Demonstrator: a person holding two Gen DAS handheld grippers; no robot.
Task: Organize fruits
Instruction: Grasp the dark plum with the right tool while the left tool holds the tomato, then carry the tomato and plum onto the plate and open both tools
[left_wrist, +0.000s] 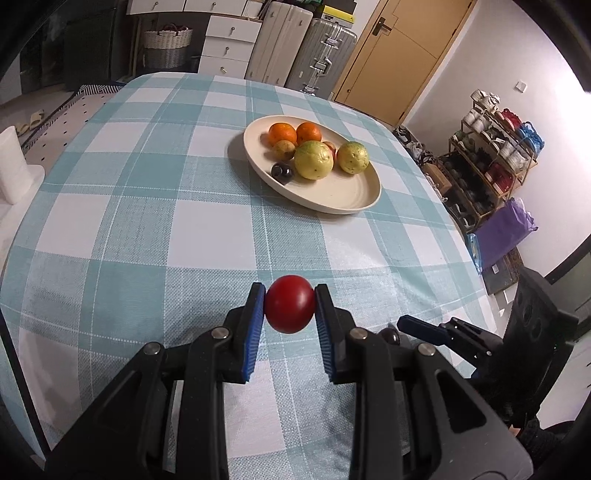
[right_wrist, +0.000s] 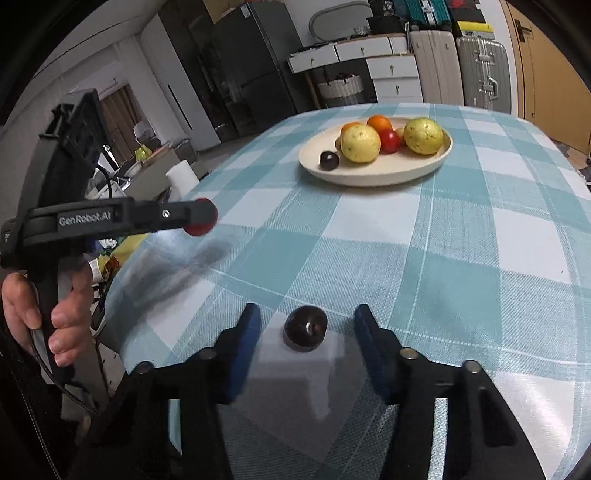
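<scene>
My left gripper (left_wrist: 290, 290) is shut on a round red fruit (left_wrist: 289, 304), held just above the checked tablecloth; the right wrist view shows that fruit (right_wrist: 195, 229) at the tip of the left gripper (right_wrist: 201, 218). A small dark fruit (right_wrist: 305, 328) lies on the cloth between the blue pads of my right gripper (right_wrist: 308, 312), with a gap on each side, so the jaws stand open around it. Farther back sits a cream plate (left_wrist: 343, 192) (right_wrist: 369, 173) holding two oranges (left_wrist: 282, 133), two yellow-green fruits (left_wrist: 314, 160), a dark fruit (left_wrist: 282, 172) and a red one (right_wrist: 389, 141).
A teal and white checked tablecloth (left_wrist: 147, 221) covers the table. A person's hand (right_wrist: 62, 317) grips the left tool at the table's left edge. A white paper roll (right_wrist: 181, 177) stands beyond that edge. Suitcases (left_wrist: 321, 55) and a shoe rack (left_wrist: 491, 158) line the room.
</scene>
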